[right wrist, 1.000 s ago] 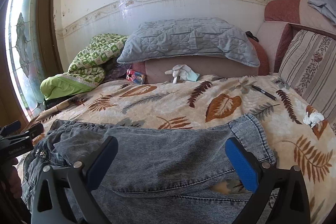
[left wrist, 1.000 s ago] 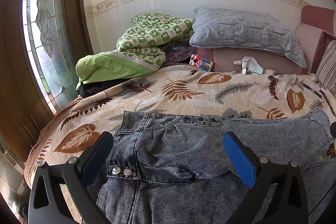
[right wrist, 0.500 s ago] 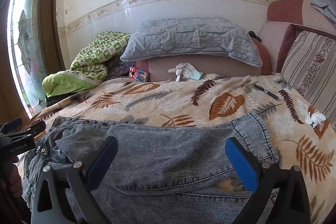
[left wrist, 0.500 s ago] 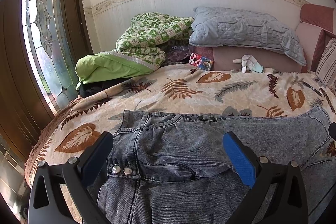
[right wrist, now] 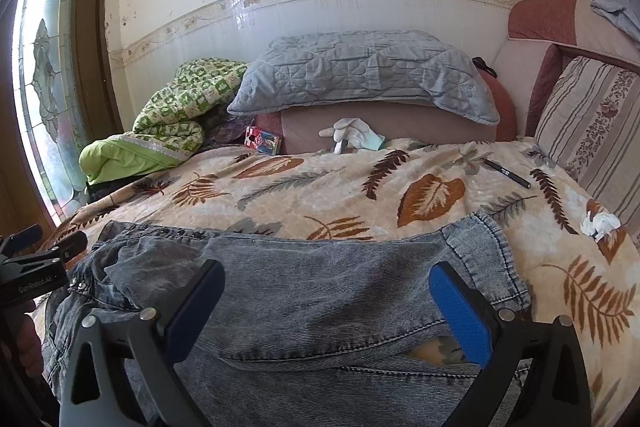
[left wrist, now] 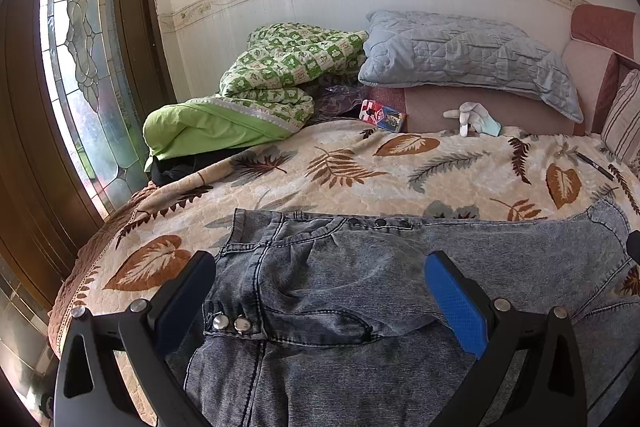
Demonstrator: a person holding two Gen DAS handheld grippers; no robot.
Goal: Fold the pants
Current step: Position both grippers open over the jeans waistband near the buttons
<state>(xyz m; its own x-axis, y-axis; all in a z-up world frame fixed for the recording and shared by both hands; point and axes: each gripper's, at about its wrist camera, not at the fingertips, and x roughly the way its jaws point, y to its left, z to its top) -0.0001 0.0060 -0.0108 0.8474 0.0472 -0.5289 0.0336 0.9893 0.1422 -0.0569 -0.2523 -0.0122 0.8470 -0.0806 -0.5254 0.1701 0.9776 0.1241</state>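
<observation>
Grey-blue acid-washed denim pants (left wrist: 360,291) lie across the near part of the leaf-print bedspread (left wrist: 360,167), waist with metal snaps (left wrist: 228,323) to the left, leg hem (right wrist: 480,251) to the right. One layer is folded over lengthwise. My left gripper (left wrist: 320,291) hovers open over the waist end, nothing between its blue pads. The right gripper (right wrist: 326,299) is open above the leg section of the pants (right wrist: 304,291), empty too. In the right wrist view the left gripper's body (right wrist: 32,267) shows at the left edge, held by a hand.
At the back lie a green checked quilt (left wrist: 280,79), a grey-blue pillow (left wrist: 464,55), a white glove (left wrist: 472,117) and a small colourful box (left wrist: 382,117). A black pen (right wrist: 508,173) and crumpled tissue (right wrist: 600,225) lie right. A striped cushion (right wrist: 592,131) and stained-glass window (left wrist: 80,67) flank the bed.
Both grippers have drifted only slightly; the views shift a little and the pants lie the same. Both stay open.
</observation>
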